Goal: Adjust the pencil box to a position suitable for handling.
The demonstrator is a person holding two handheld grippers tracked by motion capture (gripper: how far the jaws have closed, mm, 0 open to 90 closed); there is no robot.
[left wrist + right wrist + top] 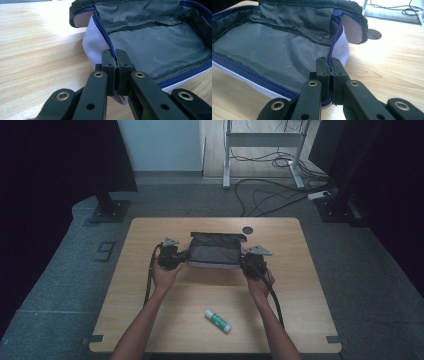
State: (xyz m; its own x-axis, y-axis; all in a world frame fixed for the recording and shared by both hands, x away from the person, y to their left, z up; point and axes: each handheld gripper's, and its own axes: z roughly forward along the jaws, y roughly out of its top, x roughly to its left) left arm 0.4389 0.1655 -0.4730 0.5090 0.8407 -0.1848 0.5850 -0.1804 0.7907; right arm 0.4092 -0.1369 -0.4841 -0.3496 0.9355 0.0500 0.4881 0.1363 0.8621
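Note:
An unzipped pouch (214, 251) with grey lining, white outer fabric and a blue zipper lies open on the wooden table (150, 320). My left gripper (172, 254) is at its left end, and in the left gripper view the left gripper (116, 53) is shut on the pouch (155, 42) at its zipper edge. At the pouch's right end my right gripper (254, 262) holds the other side; the right gripper (329, 62) is shut on the pouch (274, 50) rim by the blue zipper. A glue stick (218, 320), white with a green label, lies near the front edge.
A round cable hole (247, 230) sits in the table behind the pouch. Beyond the table are a desk frame (262, 150), loose cables (270, 195) on the floor and black stand bases (107, 210) at both sides.

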